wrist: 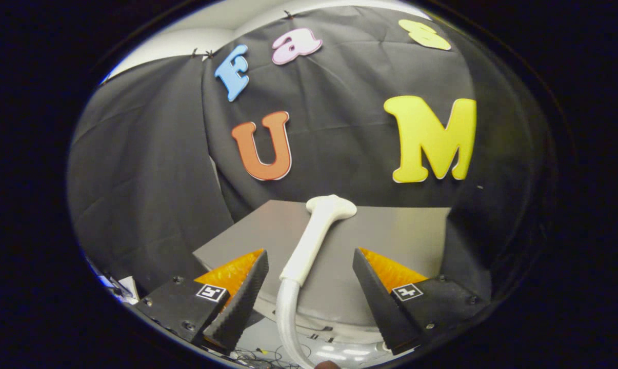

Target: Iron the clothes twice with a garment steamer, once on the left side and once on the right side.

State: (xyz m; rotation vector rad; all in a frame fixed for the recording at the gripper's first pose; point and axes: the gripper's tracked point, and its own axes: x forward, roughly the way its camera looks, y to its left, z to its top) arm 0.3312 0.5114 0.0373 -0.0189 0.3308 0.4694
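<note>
Ahead, grey table (pixel 391 230) against black cloth wall (pixel 150 169); fingers (pixel 310 277) spread around steamer (pixel 311 241), untouching

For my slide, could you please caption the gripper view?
Open gripper straddling the white steamer handle without touching it, above a grey table.

Steamer wand (pixel 309 246) betw. spread jaws, untouched.

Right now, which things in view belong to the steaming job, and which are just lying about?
Job:
- garment steamer, white, handle lying between the open claw fingers, neither finger touching it; head pointing away
- its hose, curving down from the handle

Lying about:
- grey table under the steamer
- cables on the floor below
- papers beside the left finger
</note>
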